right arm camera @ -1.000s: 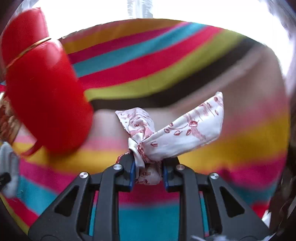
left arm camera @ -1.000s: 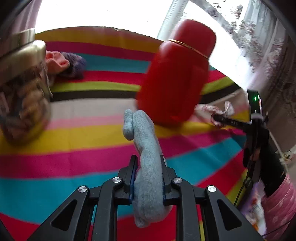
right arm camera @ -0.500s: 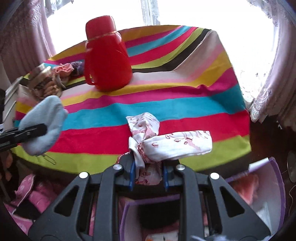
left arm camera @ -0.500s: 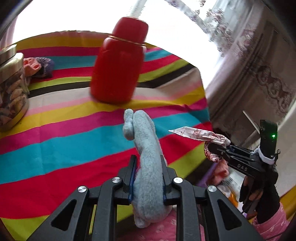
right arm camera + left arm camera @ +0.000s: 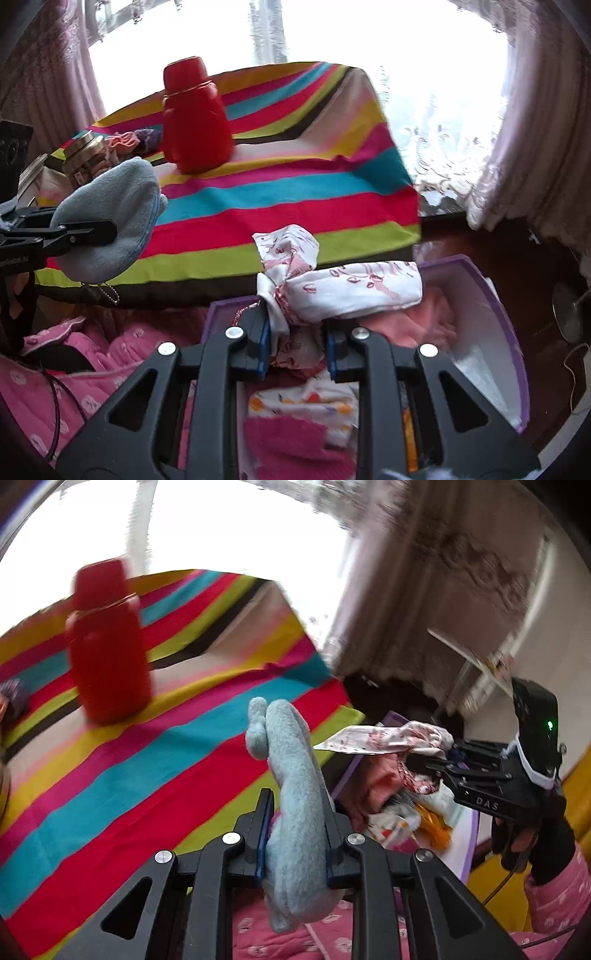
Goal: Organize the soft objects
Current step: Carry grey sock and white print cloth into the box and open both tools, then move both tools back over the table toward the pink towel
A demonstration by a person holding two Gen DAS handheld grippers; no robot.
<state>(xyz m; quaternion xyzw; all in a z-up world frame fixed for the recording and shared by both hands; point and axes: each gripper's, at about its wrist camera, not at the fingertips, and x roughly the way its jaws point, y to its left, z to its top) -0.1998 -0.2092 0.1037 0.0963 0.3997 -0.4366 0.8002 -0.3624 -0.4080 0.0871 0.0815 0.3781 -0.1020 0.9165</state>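
Right wrist view: right claw [image 5: 295, 349], jaws closed narrow on a knotted white cloth with red print [image 5: 332, 286], held directly above an open purple-rimmed box [image 5: 509, 332] that stands below the edge of the striped surface [image 5: 277, 206].

Left wrist view: left claw [image 5: 297, 842], jaws closed narrow on a pale blue fleece item [image 5: 295, 797], possibly a sock or soft toy; held over the surface edge, beside the box but not yet above it. A small ball chain hangs under it in the right view.

Box contents: pink fabric [image 5: 417, 314], a white piece with orange and coloured spots [image 5: 303, 406], a deep pink knit [image 5: 295, 443], something orange along one side. Nearly full as far as can be seen.

Also on the surface, well apart from both claws: red flask [image 5: 195, 122], glass jar with metal lid [image 5: 85, 151], small pink and purple soft items [image 5: 133, 142] behind it.

Risks, as judged:
- Cloth tail reaches toward the box wall; released here, it may drape over the rim.
- Blue item, let go now, would likely miss the box and land on the lap or floor.
- Both claws converging on one opening could collide.
- Full box may shed pieces.
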